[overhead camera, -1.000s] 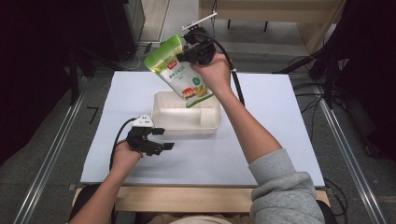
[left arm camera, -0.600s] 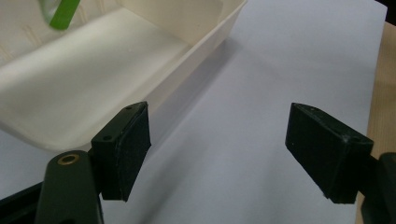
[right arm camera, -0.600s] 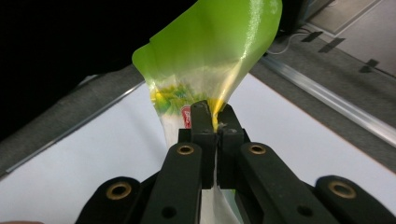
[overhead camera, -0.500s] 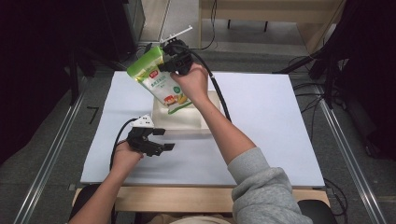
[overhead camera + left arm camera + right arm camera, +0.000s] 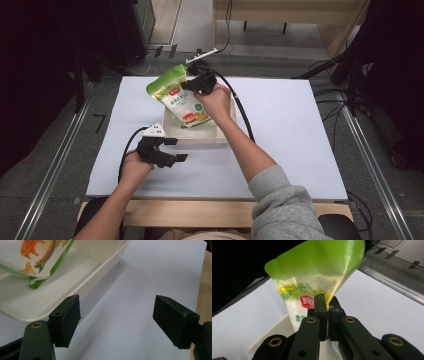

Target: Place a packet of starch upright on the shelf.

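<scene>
A green and white food pouch [image 5: 177, 97] with printed vegetables hangs tilted over a shallow white tray [image 5: 222, 136] on the white table sheet. My right gripper [image 5: 192, 86] is shut on the pouch's edge near its green top [image 5: 319, 267], its two jaws pressed together on the film [image 5: 327, 305]. The pouch's lower end [image 5: 37, 263] reaches down into the tray [image 5: 82, 286]. My left gripper [image 5: 177, 150] rests on the sheet just in front of the tray's near left corner, its jaws open with nothing between its pads [image 5: 71, 320].
The white sheet [image 5: 300, 130] covers the table top, with a wooden edge [image 5: 200, 215] at the front. Metal rails [image 5: 370, 155] run along both sides. A black cable [image 5: 242, 112] trails from the right gripper across the sheet.
My right gripper has carried the pouch down and to the left, so its lower end now sits in the tray. The left gripper has stayed in place.
</scene>
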